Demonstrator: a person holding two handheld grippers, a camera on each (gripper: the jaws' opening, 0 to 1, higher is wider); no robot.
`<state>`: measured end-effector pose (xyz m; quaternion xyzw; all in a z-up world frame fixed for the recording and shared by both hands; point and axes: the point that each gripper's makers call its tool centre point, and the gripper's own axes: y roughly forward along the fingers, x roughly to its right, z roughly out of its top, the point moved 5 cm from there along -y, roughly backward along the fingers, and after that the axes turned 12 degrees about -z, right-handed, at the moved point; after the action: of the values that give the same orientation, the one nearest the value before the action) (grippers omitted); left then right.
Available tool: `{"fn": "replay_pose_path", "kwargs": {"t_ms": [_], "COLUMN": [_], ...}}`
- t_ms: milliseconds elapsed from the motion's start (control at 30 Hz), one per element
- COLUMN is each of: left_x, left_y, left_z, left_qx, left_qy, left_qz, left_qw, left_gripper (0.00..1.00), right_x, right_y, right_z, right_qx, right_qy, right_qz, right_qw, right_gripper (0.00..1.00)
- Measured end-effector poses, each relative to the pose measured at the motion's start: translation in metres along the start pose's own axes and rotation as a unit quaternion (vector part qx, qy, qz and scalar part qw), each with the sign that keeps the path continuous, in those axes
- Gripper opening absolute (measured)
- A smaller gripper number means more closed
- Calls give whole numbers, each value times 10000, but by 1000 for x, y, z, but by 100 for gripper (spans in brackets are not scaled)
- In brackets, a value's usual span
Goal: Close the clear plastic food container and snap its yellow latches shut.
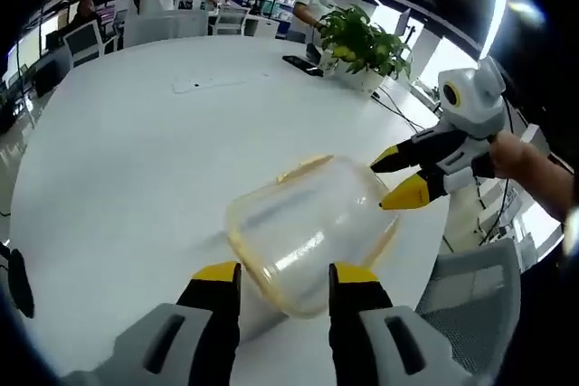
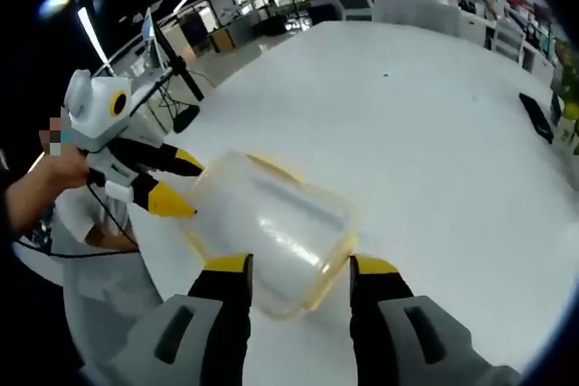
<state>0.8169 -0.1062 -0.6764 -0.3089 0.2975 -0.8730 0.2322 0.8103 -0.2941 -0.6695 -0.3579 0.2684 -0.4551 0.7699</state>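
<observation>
A clear plastic food container [image 1: 312, 228] with a yellow rim lies tilted on the white round table [image 1: 136, 151]. In the left gripper view my left gripper [image 1: 285, 277] stands open, its yellow tips on either side of the container's near end. My right gripper [image 1: 391, 180] comes in from the right, open, with its lower tip at the container's far corner. From the right gripper view the container [image 2: 271, 228] sits just beyond my open right gripper [image 2: 300, 268], and the left gripper [image 2: 187, 187] is at its left edge. No latch can be made out.
A potted green plant [image 1: 362, 42] and a flat black item [image 1: 298, 62] sit at the table's far side. A grey chair [image 1: 470, 287] stands at the near table edge. A person's hand [image 1: 529, 164] holds the right gripper. Office desks and people are in the background.
</observation>
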Motion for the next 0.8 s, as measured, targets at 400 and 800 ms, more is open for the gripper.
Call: {"fn": "replay_pose_path", "kwargs": {"t_ms": [400, 800], "left_x": [7, 24], "left_y": [-8, 3], "left_z": [14, 26], "left_qx": [1, -300], "left_qy": [675, 1560], "left_qz": [-20, -509], "left_qw": [9977, 9860], "left_gripper": [32, 28], "right_x": [-7, -14], "right_y": [-4, 1], "right_z": [18, 32], "right_qx": [333, 361], "right_qy": [-706, -1531], "right_qz": [306, 723], "right_qw": [9965, 9849], "right_gripper": [33, 26]}}
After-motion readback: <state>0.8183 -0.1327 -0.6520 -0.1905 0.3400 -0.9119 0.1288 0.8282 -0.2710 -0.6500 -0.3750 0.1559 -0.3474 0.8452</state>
